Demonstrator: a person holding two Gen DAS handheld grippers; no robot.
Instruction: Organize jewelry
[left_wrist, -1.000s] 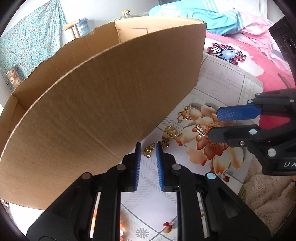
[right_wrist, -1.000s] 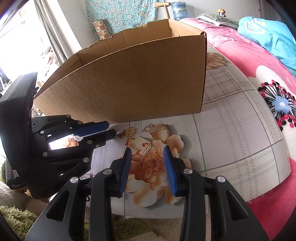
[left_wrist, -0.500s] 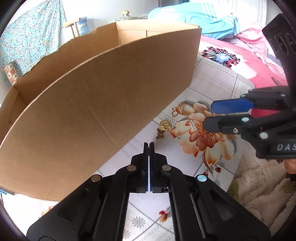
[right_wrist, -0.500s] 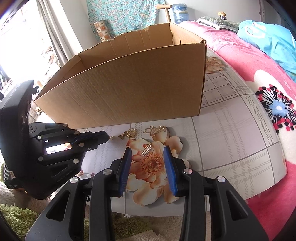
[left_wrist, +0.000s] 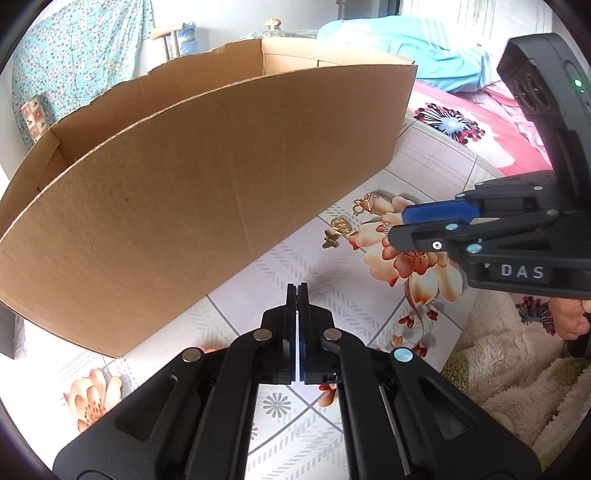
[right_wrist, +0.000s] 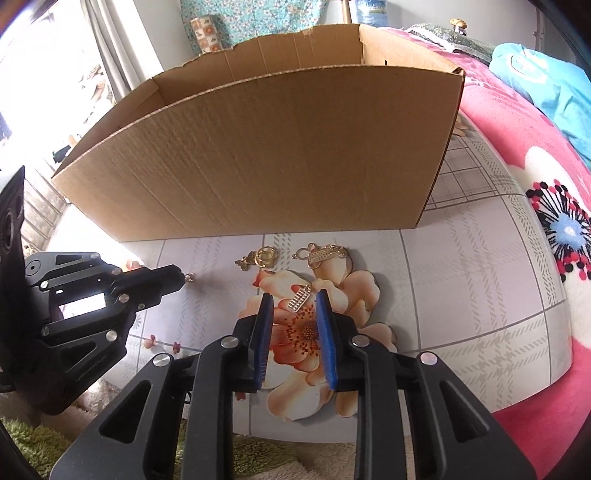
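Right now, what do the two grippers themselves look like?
Both look alike: black plastic scissor-style frames with round silver rivets and flat blue ribbed pads on the two fingers. The right gripper carries white "DAS" lettering on its side and a black housing with a small green light behind it. The left gripper shows one pale blue rivet. No cables or sleeves visible.

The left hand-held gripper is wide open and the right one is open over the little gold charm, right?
Not quite. The left hand-held gripper is shut, its pads pressed together, as the left wrist view shows. The right hand-held gripper is indeed open over the gold charm.
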